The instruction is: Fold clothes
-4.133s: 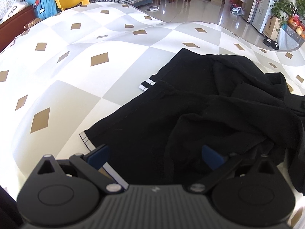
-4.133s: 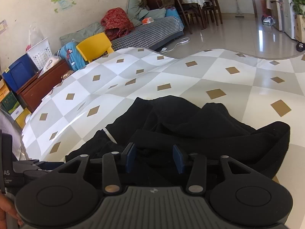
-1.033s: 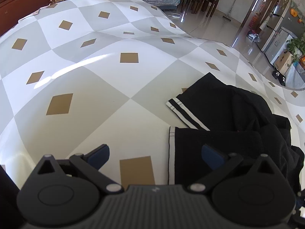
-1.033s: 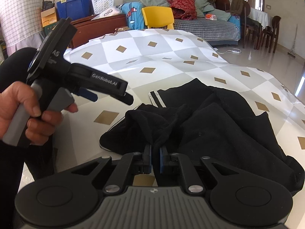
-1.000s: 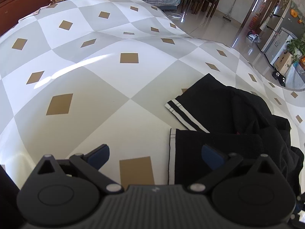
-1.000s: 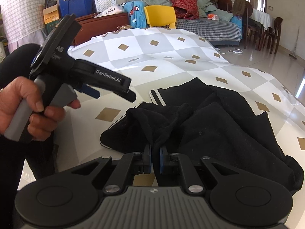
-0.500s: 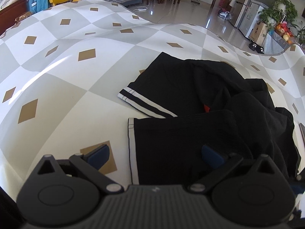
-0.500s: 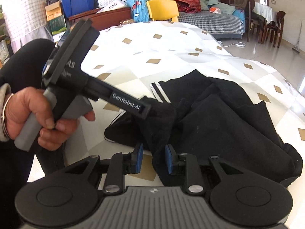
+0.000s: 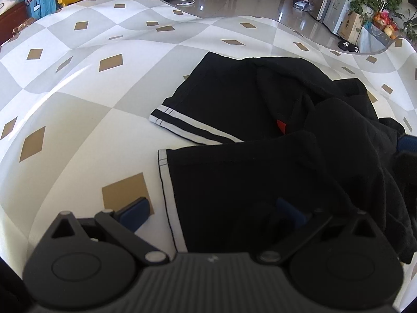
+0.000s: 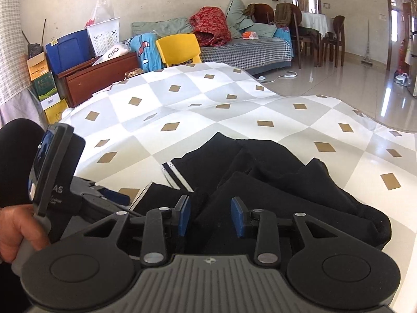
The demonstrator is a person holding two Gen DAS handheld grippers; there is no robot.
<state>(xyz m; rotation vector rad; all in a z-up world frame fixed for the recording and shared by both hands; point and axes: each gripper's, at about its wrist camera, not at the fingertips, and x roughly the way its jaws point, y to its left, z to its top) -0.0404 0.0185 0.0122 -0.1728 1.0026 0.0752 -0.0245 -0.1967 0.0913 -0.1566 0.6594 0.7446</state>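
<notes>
Both fingers [image 9: 135, 212] astride black garment [image 9: 260, 172]

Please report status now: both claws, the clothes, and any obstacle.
Left claw open, low over the striped hem. Right claw open, black garment bunched between its pads, not gripped. Garment crumpled, unfolded. No obstacle seen.

Bright daylight. Glare on the glossy floor [image 10: 375, 88] beyond the table [image 9: 78, 91]; sheen streaks the table's cloth. Strong fisheye curvature, dark corners. Black garment [image 9: 260, 172] loses detail.
</notes>
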